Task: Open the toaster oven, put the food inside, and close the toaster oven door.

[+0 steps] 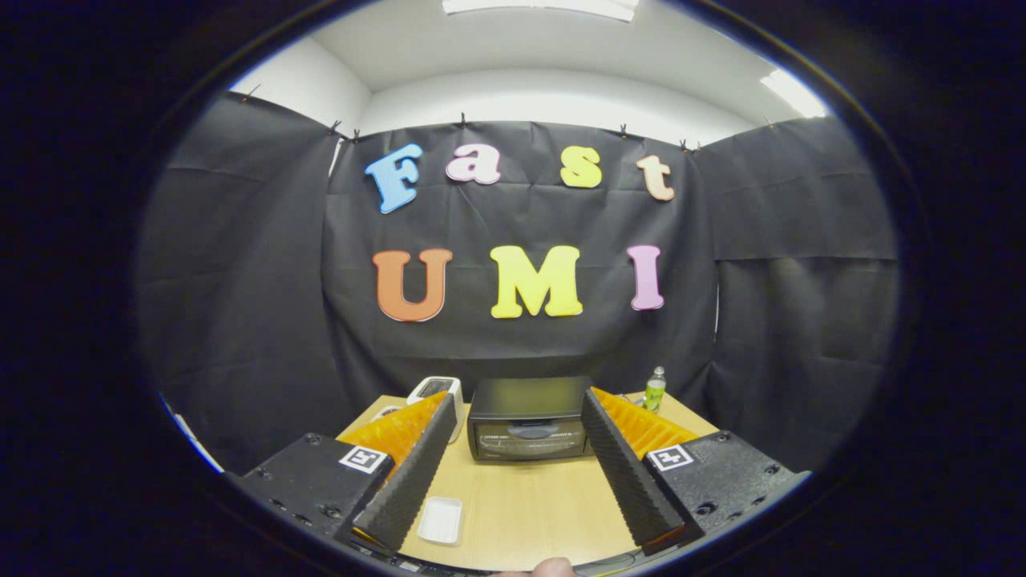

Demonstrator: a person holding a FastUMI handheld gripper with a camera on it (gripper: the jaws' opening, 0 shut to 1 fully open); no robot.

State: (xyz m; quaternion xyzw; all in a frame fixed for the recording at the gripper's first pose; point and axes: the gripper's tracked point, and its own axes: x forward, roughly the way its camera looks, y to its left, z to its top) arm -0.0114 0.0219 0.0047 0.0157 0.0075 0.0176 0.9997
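Note:
A black toaster oven stands at the far side of the wooden table, its glass door shut. My gripper is open, held well back from the oven, and its two fingers frame the oven from both sides with nothing between them. A small white tray lies on the table close to the left finger; whether food lies in it I cannot tell.
A white appliance sits left of the oven, partly behind the left finger. A small bottle with a green label stands to the oven's right at the back of the table. Black cloth walls close in the booth.

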